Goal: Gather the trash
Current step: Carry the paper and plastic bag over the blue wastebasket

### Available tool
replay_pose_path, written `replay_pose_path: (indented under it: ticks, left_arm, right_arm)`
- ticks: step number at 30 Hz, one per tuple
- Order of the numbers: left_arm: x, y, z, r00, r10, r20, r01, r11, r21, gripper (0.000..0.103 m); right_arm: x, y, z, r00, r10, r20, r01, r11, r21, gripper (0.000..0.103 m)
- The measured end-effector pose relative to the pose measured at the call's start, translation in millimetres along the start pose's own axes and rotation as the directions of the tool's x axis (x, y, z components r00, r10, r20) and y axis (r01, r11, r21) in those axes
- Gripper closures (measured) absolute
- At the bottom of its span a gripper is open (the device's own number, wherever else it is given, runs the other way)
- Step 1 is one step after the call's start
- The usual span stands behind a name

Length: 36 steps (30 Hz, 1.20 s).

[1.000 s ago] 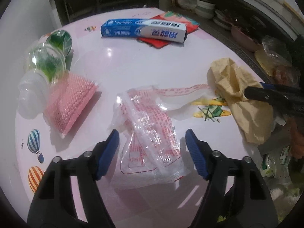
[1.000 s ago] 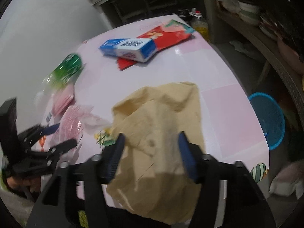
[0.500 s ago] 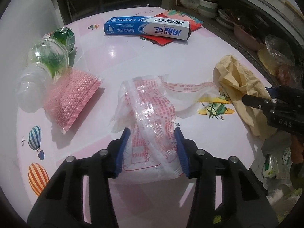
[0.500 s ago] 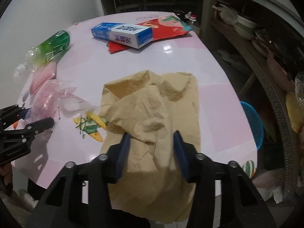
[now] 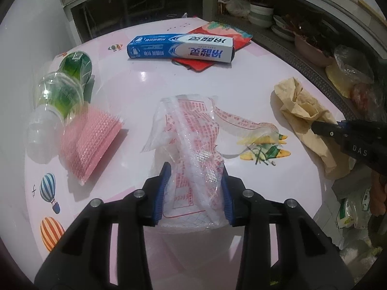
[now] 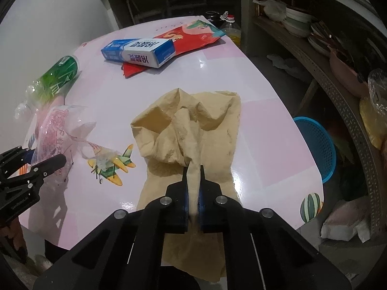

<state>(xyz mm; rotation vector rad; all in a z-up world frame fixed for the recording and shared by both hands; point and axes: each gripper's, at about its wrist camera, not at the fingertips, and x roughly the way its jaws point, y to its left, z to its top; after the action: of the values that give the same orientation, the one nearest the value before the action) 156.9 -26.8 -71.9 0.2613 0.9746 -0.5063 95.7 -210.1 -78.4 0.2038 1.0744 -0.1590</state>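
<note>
A clear plastic bag (image 5: 188,125) with red print lies crumpled on the pink table (image 5: 145,84). My left gripper (image 5: 195,169) is closing, and its blue pads press the bag's near end from both sides. A crumpled tan paper (image 6: 193,120) lies near the table's right edge. My right gripper (image 6: 193,169) is shut on a raised fold of it. In the left wrist view the right gripper (image 5: 321,126) shows at the far right on the tan paper (image 5: 300,106). The left gripper (image 6: 43,155) appears at the left edge of the right wrist view.
A blue toothpaste box (image 5: 181,48) lies on a red packet (image 5: 217,31) at the back. A green plastic bottle (image 5: 63,89) and a pink bubble pouch (image 5: 89,142) lie at the left. A blue basket (image 6: 319,149) stands on the floor right of the table, beside shelves of dishes.
Both grippers have closed: the left one's pads came in onto the plastic bag, and the right one pinched a fold of the tan paper, which has bunched up.
</note>
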Motion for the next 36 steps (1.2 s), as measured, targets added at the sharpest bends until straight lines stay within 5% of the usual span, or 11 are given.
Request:
replay_pose_path:
  ticks: [27,36]
  left_arm:
    - [-19,-19,24,0.997,0.029,0.072,-0.032,0.999,0.041,0.067]
    - [-27,-42,58,0.993,-0.023,0.120,0.011,0.995,0.103,0.068]
  right_arm:
    - [-39,-19,19,0.991,-0.026,0.132,0.018,0.998,0.061,0.098]
    - [-70,-79,25,0.968,-0.129,0.216,0.088,0.978,0.189,0.098]
